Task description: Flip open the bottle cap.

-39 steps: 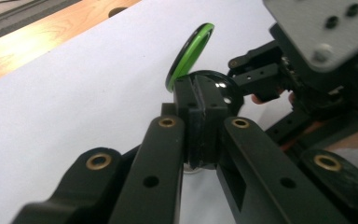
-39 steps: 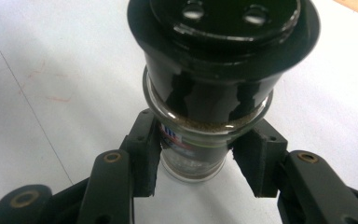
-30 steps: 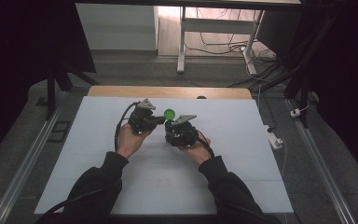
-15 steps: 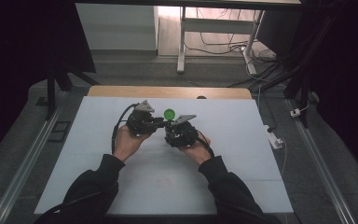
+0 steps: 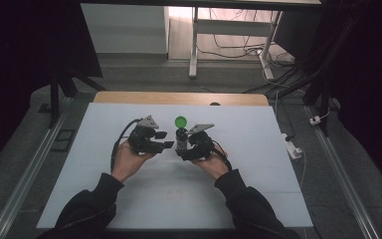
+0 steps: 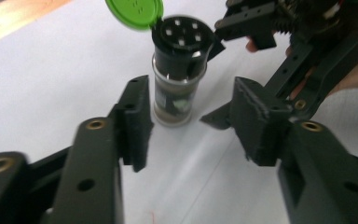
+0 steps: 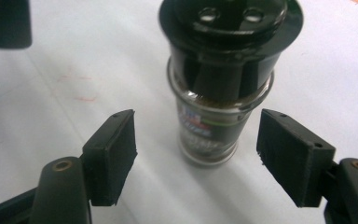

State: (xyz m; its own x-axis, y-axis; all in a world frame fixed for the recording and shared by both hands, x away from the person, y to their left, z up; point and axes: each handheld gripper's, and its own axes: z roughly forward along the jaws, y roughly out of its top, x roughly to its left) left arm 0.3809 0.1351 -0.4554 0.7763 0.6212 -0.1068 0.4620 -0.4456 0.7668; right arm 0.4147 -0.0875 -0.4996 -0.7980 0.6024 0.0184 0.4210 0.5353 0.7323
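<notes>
A small glass spice jar (image 5: 181, 138) stands upright on the white table (image 5: 258, 179). Its black shaker top has holes, and its green flip lid (image 5: 181, 121) is tipped back open. In the left gripper view the jar (image 6: 177, 79) and lid (image 6: 134, 11) sit just ahead of my left gripper (image 6: 189, 107), whose jaws have just been opening and touch nothing. My left gripper (image 5: 167, 140) is a little to the left of the jar. In the right gripper view the jar (image 7: 214, 93) stands between the pads of my right gripper (image 7: 198, 135), which has also just been opening and is clear of the glass.
A wooden strip (image 5: 179, 98) runs along the table's far edge. A white power strip (image 5: 292, 148) lies off the right edge, and metal rails (image 5: 30, 164) flank the table. A desk frame and cables (image 5: 229, 45) stand beyond. Sleeved forearms come in from the bottom.
Both grippers were closed in at the jar; now both sets of jaws stand apart. The left hand has drawn back to the left, away from the jar. The jar has stayed in place.
</notes>
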